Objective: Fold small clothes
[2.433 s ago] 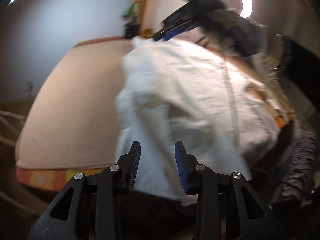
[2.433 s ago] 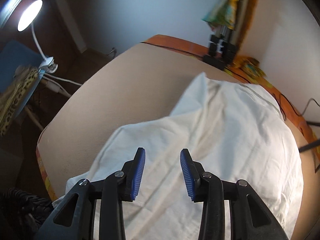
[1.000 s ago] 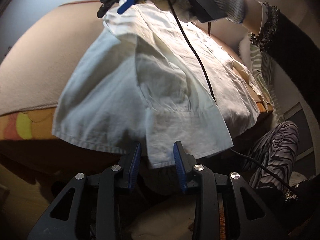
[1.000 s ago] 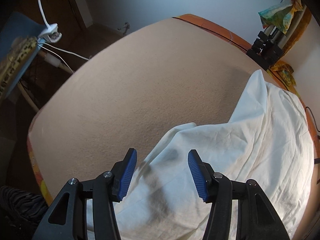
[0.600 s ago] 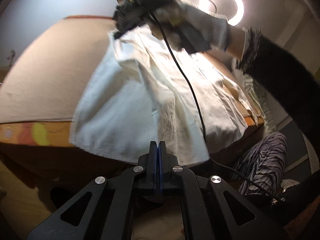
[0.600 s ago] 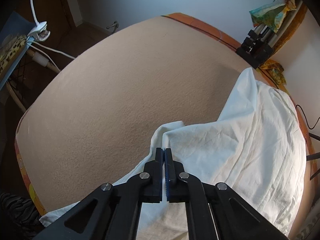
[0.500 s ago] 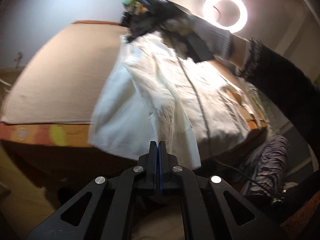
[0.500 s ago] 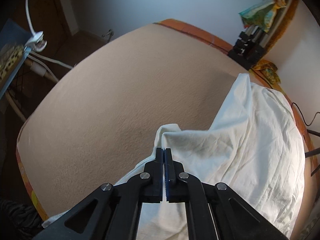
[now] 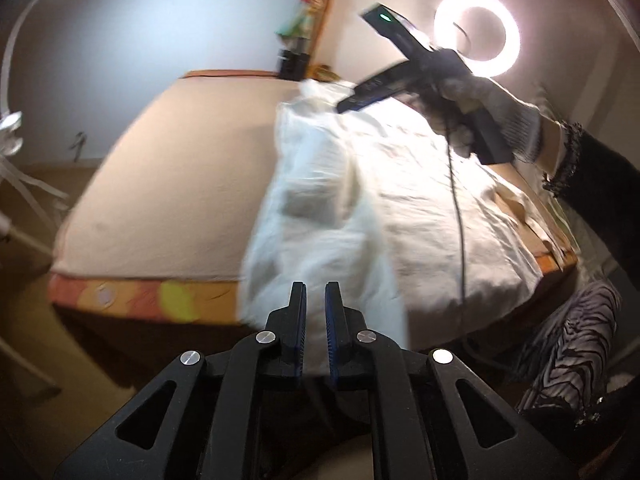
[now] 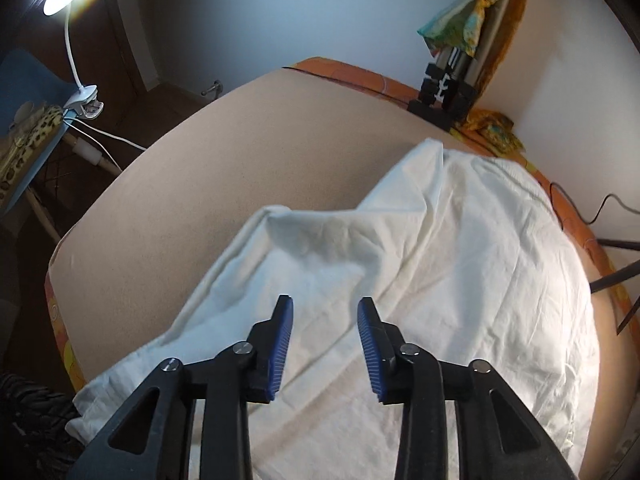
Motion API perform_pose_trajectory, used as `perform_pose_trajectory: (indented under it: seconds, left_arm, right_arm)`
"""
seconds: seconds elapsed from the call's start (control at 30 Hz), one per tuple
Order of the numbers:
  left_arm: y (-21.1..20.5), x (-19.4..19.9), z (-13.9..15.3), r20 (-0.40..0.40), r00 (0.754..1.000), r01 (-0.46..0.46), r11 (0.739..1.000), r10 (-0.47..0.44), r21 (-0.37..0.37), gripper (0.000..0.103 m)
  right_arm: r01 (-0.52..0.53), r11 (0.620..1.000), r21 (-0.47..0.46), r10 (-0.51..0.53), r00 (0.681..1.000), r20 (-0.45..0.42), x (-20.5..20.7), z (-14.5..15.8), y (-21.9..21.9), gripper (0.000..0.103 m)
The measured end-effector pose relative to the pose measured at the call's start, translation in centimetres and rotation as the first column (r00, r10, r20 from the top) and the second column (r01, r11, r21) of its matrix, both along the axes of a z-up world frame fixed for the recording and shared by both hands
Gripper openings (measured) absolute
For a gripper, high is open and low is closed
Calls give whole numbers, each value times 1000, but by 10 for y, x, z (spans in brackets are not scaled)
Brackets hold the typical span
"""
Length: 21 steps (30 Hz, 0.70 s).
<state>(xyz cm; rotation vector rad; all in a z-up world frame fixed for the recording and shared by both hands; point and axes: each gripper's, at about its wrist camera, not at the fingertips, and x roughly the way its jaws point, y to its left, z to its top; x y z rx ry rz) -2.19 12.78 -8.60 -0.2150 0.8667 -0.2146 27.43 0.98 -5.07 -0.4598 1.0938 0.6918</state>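
- Two grippers are over one white garment (image 10: 420, 280), which lies spread across the right half of the frame on a beige padded table (image 10: 192, 168) and hangs over its near edge.
- The right gripper (image 10: 325, 344), at lower centre of its own view, has its jaws opening above the cloth with nothing between the blue pads.
- The left gripper (image 9: 316, 328), at bottom centre of its view, has its jaws opening by a narrow gap; blurred cloth shows behind them, and no grip can be seen.
- At upper right of the left view, a gloved hand (image 9: 472, 100) holds the other gripper below a ring light (image 9: 478, 32).
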Motion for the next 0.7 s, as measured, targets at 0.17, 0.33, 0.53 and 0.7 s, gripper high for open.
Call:
perform_pose_trajectory:
  seconds: [0.17,0.33,0.53,0.7]
  left_arm:
    - [-41,48,-22,-91,989,122,991,-117,51,8]
    - [-78,50,-34,-105,965,248,968,-242,48,8]
    - [-100,31,-34,-90,934,353,931,-345,96,12]
    - [-43,16,-10,-6,982,189,981,-189,34,20]
  right_arm:
    - [-34,999,25,34,999,-22,-3,-16,-4,28]
    - [-74,996,-59,74,997,-9,-15,-41,-2,27]
    - [18,996,-92,-21,999,-39,-3,-55,-35,34]
    - [40,998,-41,-42,998,-42,-5,-31,-58,38]
